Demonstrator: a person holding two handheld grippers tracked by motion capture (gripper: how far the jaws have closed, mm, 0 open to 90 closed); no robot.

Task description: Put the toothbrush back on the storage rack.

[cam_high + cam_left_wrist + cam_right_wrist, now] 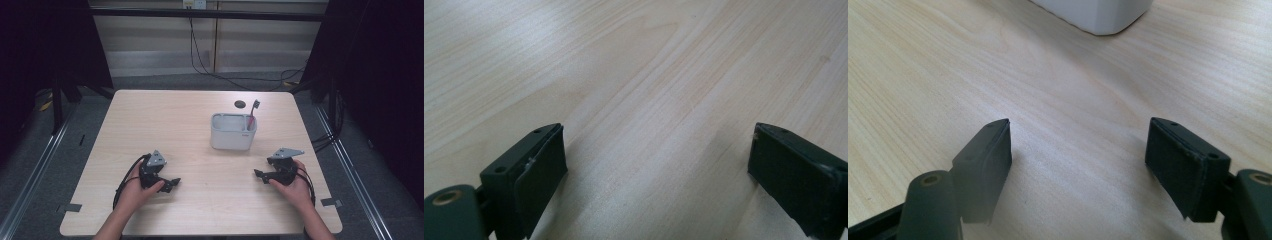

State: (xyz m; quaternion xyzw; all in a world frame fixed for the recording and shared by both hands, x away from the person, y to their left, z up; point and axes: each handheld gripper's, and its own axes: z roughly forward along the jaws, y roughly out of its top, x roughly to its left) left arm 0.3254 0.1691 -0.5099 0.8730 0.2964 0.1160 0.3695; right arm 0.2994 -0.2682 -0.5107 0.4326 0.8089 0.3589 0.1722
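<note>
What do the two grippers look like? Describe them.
Both are black. The left gripper and the right gripper each carry a grey three-cornered plate on top, trail a black cable, and end in two flat rectangular pads on arms with brass-coloured pivots. The forearms are bare.

The desk (165, 125) is showing pale wood grain. The tub (230, 137) is looking white, holding a red-handled toothbrush (251, 119). The left gripper (171, 184) and right gripper (261, 175) are appearing black with grey plates.
</note>
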